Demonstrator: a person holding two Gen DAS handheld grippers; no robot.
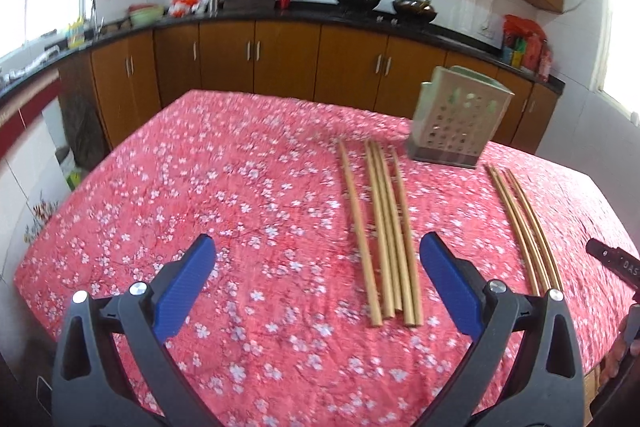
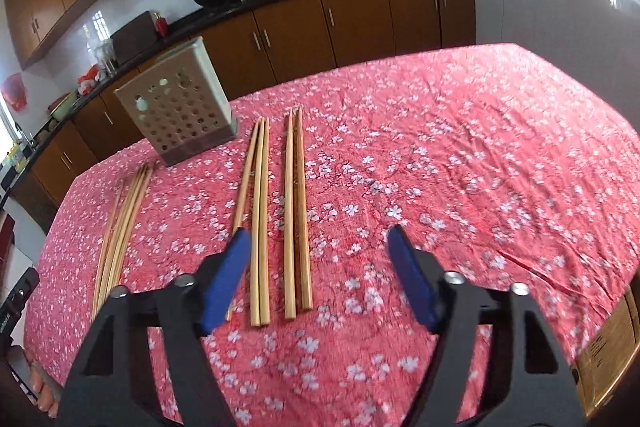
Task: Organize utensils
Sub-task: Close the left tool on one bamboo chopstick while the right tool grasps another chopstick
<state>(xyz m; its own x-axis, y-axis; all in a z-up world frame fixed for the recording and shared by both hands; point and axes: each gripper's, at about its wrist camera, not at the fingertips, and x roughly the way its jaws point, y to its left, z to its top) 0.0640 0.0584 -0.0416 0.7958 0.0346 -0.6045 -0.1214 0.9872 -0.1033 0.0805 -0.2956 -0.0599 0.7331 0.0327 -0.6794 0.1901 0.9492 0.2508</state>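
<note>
Several bamboo chopsticks (image 1: 386,239) lie side by side on the red flowered tablecloth (image 1: 200,187), just ahead of my left gripper (image 1: 318,243), which is open and empty. A smaller bunch (image 1: 514,227) lies further right. A pale perforated utensil holder (image 1: 460,119) stands upright behind them. In the right wrist view my right gripper (image 2: 318,234) is open above the cloth. A pair of chopsticks (image 2: 289,211) lies on the cloth between its blue pads (image 2: 224,279), untouched. Three more chopsticks (image 2: 264,227) lie by the left pad. The holder (image 2: 180,107) stands at the back left.
Another bunch of chopsticks (image 2: 124,227) lies near the table's left edge. Part of the other gripper (image 1: 612,259) shows at the right border. Brown kitchen cabinets (image 1: 280,59) and a dark counter with woks (image 1: 356,1) run behind the table.
</note>
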